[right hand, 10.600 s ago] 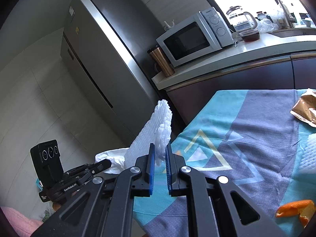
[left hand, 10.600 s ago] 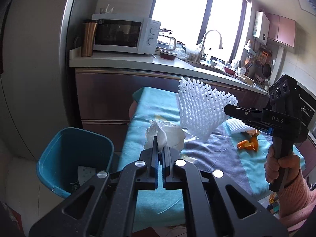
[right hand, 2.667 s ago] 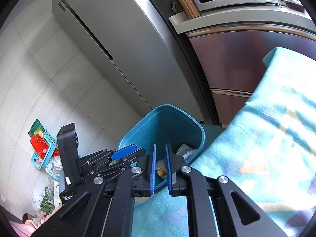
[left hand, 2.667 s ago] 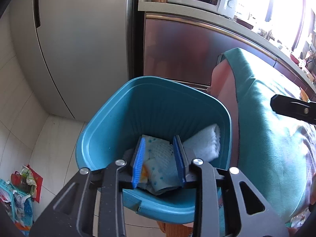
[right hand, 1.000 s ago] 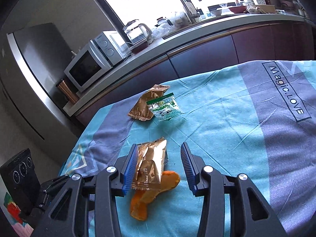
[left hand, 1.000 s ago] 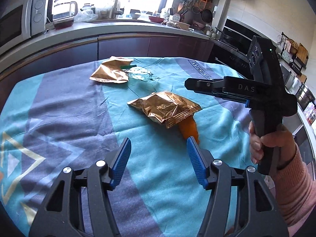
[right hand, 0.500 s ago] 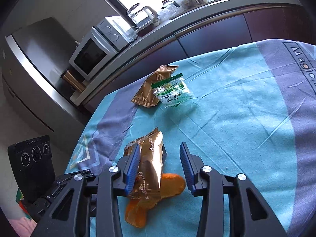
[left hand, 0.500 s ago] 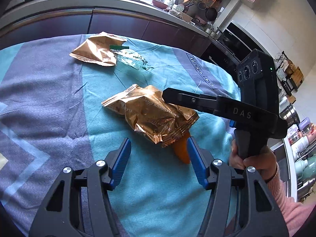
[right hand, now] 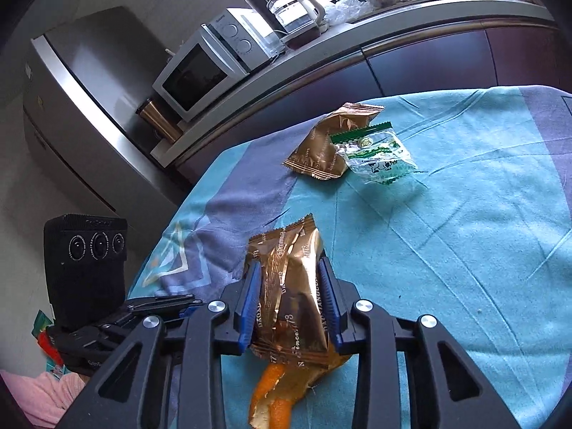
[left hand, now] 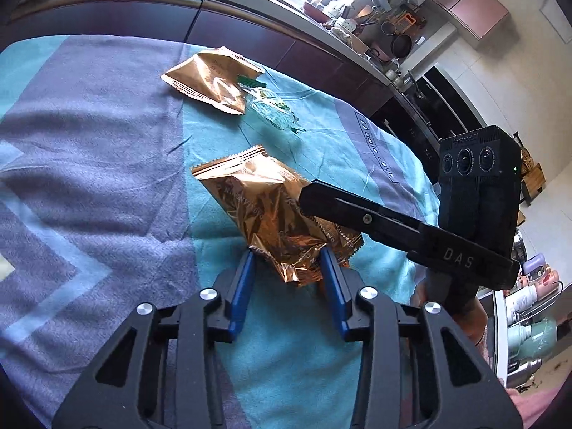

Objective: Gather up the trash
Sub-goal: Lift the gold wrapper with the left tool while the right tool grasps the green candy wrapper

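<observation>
A crumpled gold foil wrapper (right hand: 291, 293) was bracketed by the right gripper (right hand: 290, 305), jaws apart; the left gripper (left hand: 287, 287), jaws apart, flanked its near end.

Left gripper (left hand: 287, 264) has its jaws spread wide, straddling the near end of a crinkly gold snack bag (left hand: 275, 214) lying on the teal and purple cloth (left hand: 100, 178). The right gripper (left hand: 361, 218) reaches in from the right edge over the same bag. Toward the far edge of the worktop there's another gold wrapper (left hand: 211, 84), with a clear green-printed wrapper (left hand: 273, 112) touching it.
</observation>
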Demonstrator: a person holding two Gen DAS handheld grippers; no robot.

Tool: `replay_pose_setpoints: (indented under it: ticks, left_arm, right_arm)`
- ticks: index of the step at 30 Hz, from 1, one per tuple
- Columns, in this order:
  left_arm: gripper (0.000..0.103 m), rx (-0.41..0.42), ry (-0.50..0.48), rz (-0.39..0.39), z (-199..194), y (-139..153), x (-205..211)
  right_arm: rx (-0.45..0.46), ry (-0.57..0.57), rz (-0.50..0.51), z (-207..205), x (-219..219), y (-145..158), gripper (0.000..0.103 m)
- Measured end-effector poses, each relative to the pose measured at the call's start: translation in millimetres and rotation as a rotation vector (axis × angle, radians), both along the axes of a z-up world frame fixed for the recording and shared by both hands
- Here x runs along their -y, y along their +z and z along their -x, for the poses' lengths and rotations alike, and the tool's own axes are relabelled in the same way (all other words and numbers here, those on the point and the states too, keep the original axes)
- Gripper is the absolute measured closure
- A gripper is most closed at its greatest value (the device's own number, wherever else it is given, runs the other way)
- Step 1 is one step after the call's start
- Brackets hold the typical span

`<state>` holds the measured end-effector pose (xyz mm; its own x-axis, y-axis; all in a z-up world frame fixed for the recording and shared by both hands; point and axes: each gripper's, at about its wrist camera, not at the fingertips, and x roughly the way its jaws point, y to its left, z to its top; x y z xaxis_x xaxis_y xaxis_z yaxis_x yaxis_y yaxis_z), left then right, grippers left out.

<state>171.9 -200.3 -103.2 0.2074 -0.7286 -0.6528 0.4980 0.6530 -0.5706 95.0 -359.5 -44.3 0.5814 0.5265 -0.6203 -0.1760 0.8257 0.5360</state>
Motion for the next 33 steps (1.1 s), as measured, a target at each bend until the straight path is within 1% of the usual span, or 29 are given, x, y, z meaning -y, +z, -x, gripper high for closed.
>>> replay_pose_setpoints:
  ticks: [2,3,5,6,7,9,11,12,13,16,20,25,33]
  left_arm:
    - [0.073,-0.002,0.008,0.009,-2.1,1.1,-5.1]
    - [0.081,-0.001,0.013,0.011,-2.3,1.7,-8.2]
    - [0.085,0.001,0.022,0.006,-3.4,2.1,-13.5]
    - [0.085,0.002,0.027,0.008,-3.6,2.4,-16.6]
    - [0.093,0.003,0.026,0.010,-3.6,2.9,-18.6]
    - [0.093,0.016,0.031,0.003,-2.0,5.3,-24.2]
    - [0.093,0.028,0.029,-0.003,-0.4,7.9,-26.6]
    - [0.093,0.036,0.031,-0.009,0.4,8.8,-27.4]
    - [0.093,0.041,0.030,-0.012,1.2,9.2,-28.3]
    - [0.094,0.057,0.044,-0.028,3.3,11.7,-34.4]
    - [0.094,0.056,0.062,-0.008,4.6,15.6,-48.6]
    - [0.094,0.069,0.094,0.001,7.7,21.2,-67.4]
    - [0.094,0.108,0.140,-0.002,19.1,33.2,-92.6]
  right_arm:
    - [0.010,-0.020,0.023,-2.5,0.8,2.7,0.067]
    - [0.021,-0.039,0.056,-4.2,1.7,5.2,0.067]
    - [0.042,-0.078,0.078,-8.7,6.6,9.5,0.066]
    - [0.051,-0.106,0.099,-12.2,10.2,11.8,0.062]
    - [0.057,-0.126,0.118,-16.1,13.1,12.9,0.061]
    - [0.062,-0.174,0.154,-26.0,20.2,13.8,0.061]
    - [0.058,-0.215,0.198,-36.2,25.8,12.7,0.055]
    - [0.055,-0.228,0.210,-40.2,27.7,11.8,0.049]
    - [0.048,-0.228,0.216,-46.0,29.1,10.4,0.047]
    - [0.024,-0.230,0.243,-59.1,29.7,5.4,0.047]
    - [-0.002,-0.215,0.269,-68.7,25.1,-1.5,0.047]
    - [-0.018,-0.207,0.272,-69.8,24.4,-7.5,0.058]
    - [-0.011,-0.216,0.248,-63.6,27.4,-5.5,0.059]
